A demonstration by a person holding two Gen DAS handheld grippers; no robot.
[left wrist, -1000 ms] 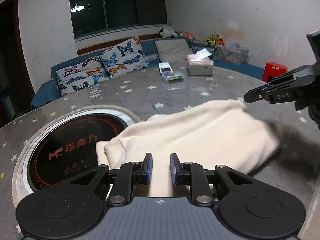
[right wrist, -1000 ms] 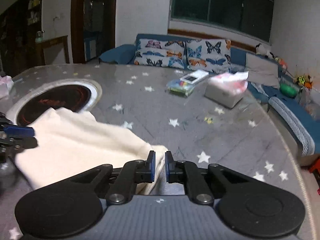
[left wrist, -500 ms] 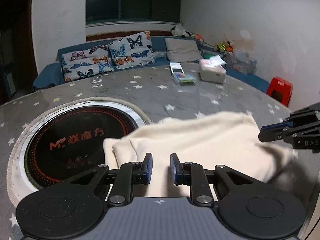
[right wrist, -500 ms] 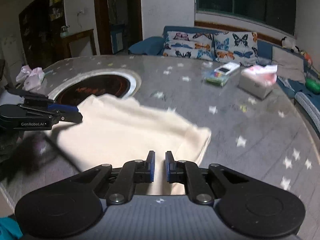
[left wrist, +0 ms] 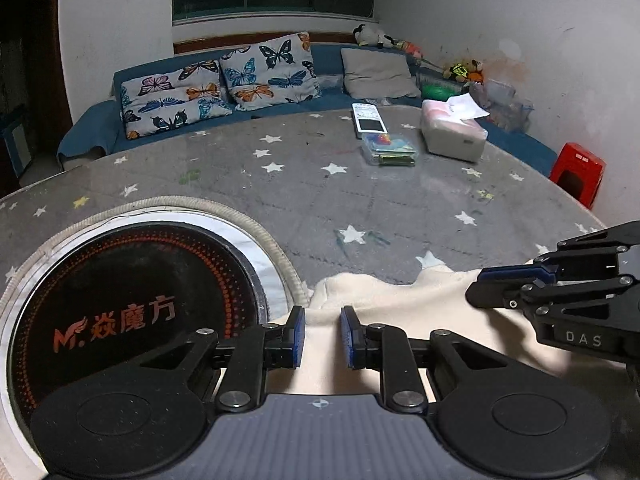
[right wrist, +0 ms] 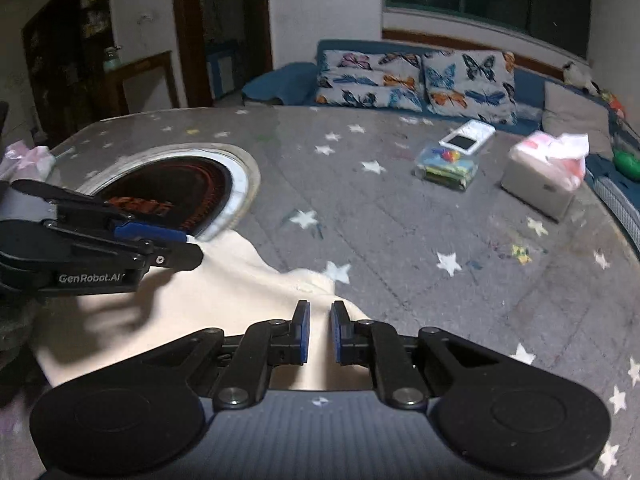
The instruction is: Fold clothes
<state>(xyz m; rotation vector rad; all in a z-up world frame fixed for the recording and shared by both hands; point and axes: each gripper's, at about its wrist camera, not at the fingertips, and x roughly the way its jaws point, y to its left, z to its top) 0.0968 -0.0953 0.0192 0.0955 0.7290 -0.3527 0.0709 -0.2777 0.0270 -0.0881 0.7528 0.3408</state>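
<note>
While over cream cloth (left wrist: 400, 300) | L tool (left wrist: 322, 336) released | R tool (right wrist: 319, 330) released

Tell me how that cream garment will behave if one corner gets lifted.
The cream garment lies in soft rumples, so it will probably droop limply. It looks thick and fleecy, so likely grippy. Its spread across the table suggests the rest may drag.
</note>
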